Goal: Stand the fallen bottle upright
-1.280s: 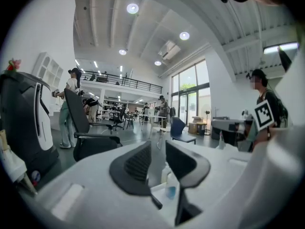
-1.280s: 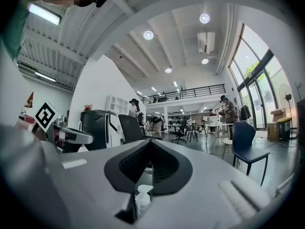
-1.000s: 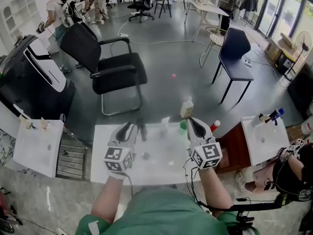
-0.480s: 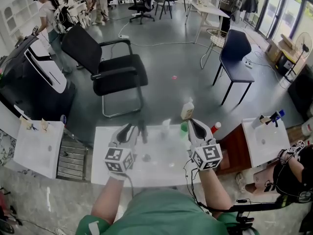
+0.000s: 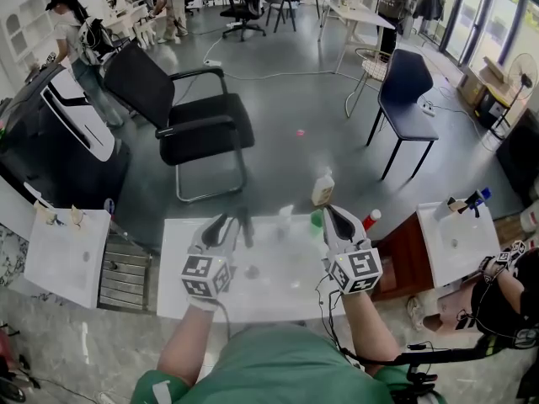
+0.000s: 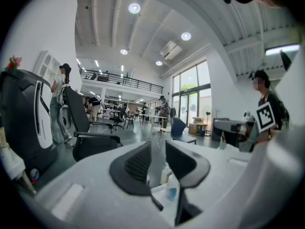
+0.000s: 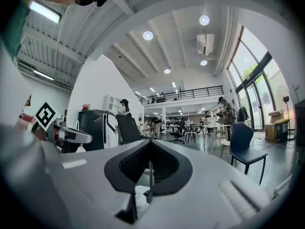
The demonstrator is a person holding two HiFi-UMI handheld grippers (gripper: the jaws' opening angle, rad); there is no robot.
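Practically nothing changes.

Head view: the left gripper [image 5: 232, 222] and right gripper [image 5: 331, 213] sit over the white table [image 5: 278, 286] exactly as a second ago. A pale bottle [image 5: 322, 188] stands upright just beyond the right gripper's tips. A clear bottle [image 5: 285, 215] stands between the two tools. A red-capped bottle [image 5: 370, 218] slants off to the right gripper's right; possibly the fallen one, cannot confirm. None has moved. Only a background person [image 5: 67, 15] drifts left.

Left gripper view: jaws apart, clamping nothing; small bottles [image 6: 167, 185] show through the gap, beyond the tips.

Right gripper view: jaws together on nothing; a bottle top [image 7: 141, 195] shows below them.

Judgement: no bottle is in hand, so this second brings no gain.
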